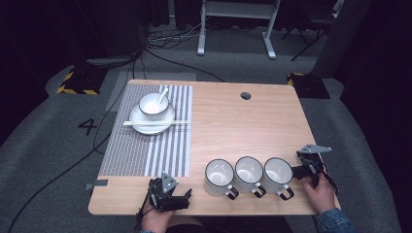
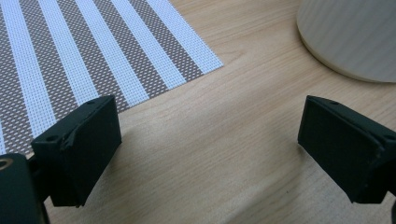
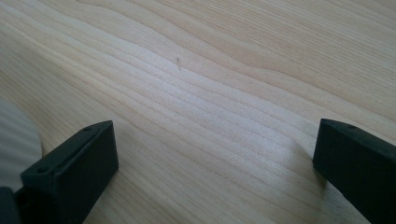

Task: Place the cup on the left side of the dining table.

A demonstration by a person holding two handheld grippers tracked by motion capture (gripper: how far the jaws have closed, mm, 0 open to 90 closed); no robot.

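Three white mugs stand in a row near the table's front edge: left (image 1: 218, 175), middle (image 1: 248, 172), right (image 1: 277, 172). My left gripper (image 1: 188, 197) rests at the front edge, left of the mugs, its jaws wide open over bare wood (image 2: 205, 126). The left mug's ribbed wall (image 2: 355, 37) lies ahead of it. My right gripper (image 1: 294, 172) sits just right of the right mug, open on bare wood (image 3: 215, 149). That mug's side (image 3: 14, 135) shows past the left jaw.
A striped placemat (image 1: 150, 145) covers the table's left part (image 2: 70, 56). On it a white plate (image 1: 167, 120) carries a bowl (image 1: 153, 104) with a spoon (image 1: 163, 95), and chopsticks (image 1: 180, 123) lie across the plate. A cable hole (image 1: 246, 95) is at the back.
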